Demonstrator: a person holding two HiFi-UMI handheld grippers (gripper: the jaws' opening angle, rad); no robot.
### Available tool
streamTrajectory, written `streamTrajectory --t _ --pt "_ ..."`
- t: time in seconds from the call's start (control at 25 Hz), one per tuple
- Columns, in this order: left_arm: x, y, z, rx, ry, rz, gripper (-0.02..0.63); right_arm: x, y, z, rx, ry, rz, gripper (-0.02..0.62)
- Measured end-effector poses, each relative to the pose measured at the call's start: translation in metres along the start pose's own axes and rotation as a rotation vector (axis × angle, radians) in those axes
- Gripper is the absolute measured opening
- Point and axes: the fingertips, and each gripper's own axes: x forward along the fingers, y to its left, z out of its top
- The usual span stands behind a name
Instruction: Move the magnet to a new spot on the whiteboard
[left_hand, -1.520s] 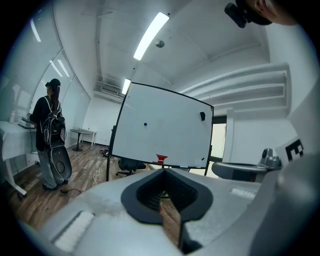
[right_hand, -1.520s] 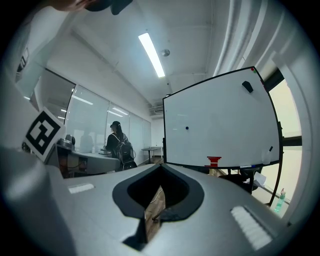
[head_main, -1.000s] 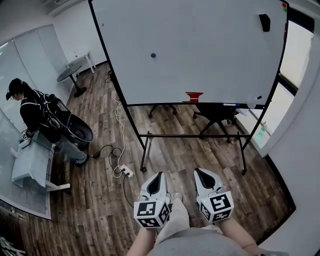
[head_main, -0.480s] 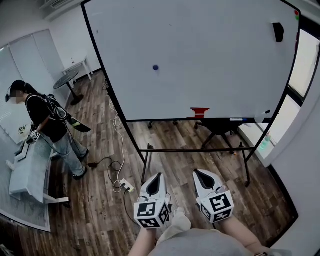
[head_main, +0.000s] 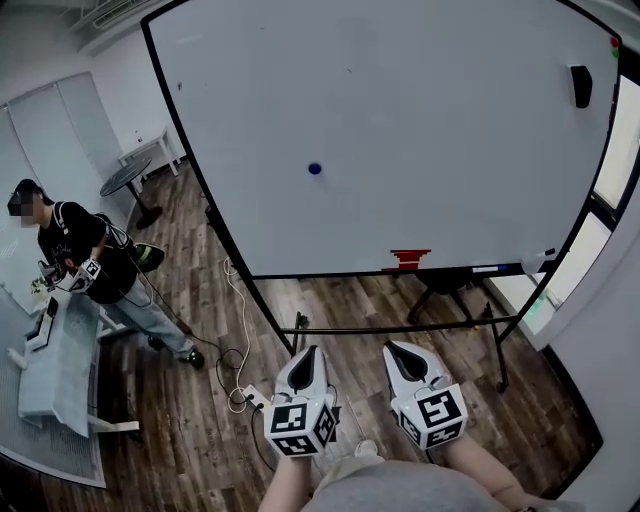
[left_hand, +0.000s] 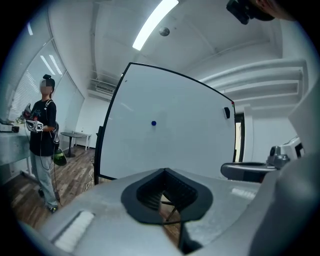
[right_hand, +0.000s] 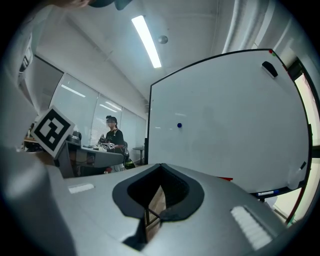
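Facing the whiteboard on its stand, we hold the left gripper and the right gripper low and side by side, each with its jaws pressed together on nothing. The magnet, a small round blue dot with no long axis to align to, sits on the board left of centre at about mid-height, well apart from both grippers, up and ahead of them. In the head view it lies almost straight above the left gripper, so we judge that hand the nearer; either would first have to spread its jaws. The board face is bare white apart from a black eraser near its upper right corner and a red item at its lower edge. Around it: a plank floor with a power strip near the stand's left leg, a round table beyond, and a person standing far to the left
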Motion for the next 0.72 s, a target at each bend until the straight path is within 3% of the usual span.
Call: streamTrajectory --t 0.72 --pt "0.142 0.032 0.053 0.054 -0.013 -0.078 0.005 0.113 -0.047 0.002 0.002 0.004 -0.033 0.0"
